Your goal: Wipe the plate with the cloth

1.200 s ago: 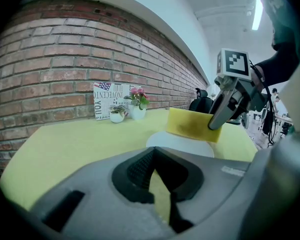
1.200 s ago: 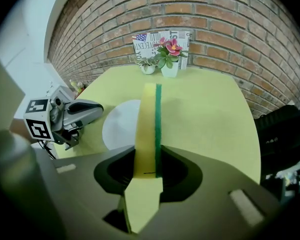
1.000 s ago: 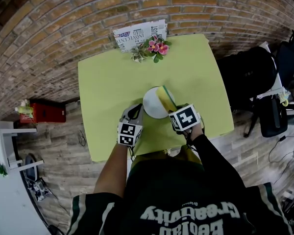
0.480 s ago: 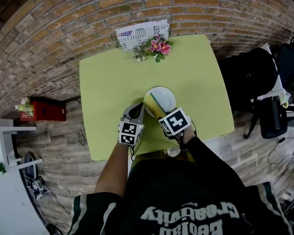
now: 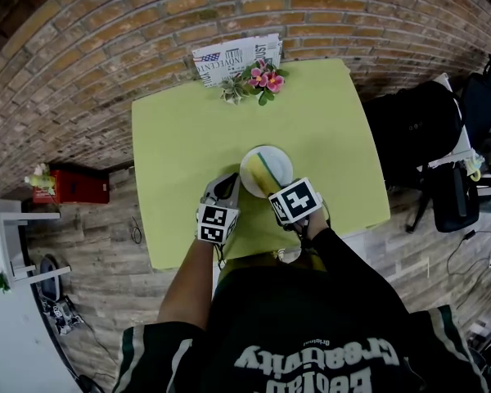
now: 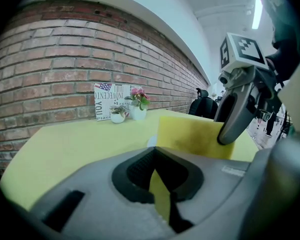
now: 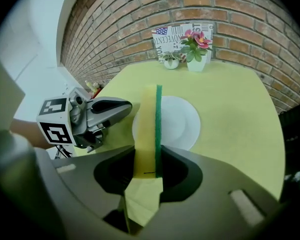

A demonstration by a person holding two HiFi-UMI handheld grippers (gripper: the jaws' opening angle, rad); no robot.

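An indoor workroom dressed as a café corner is shown. A brick wall (image 5: 106, 47) is seen behind a yellow-green table (image 5: 180, 137), on which a pot of pink flowers (image 5: 262, 78) and a newspaper-print holder (image 5: 229, 58) are set. A wood-plank floor (image 5: 123, 301) is laid below. Office chairs (image 5: 466, 187), loose cables (image 5: 475, 252) and a white shelf (image 5: 16, 244) are kept at the sides, and strip lighting (image 6: 258, 9) is fitted overhead.

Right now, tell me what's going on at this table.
A person works at a yellow-green table with a gripper in each hand. The right gripper is shut on a yellow cloth with a green side, held on edge over the white plate. The left gripper is shut and empty beside the plate's left rim. Flowers stand at the table's far edge.
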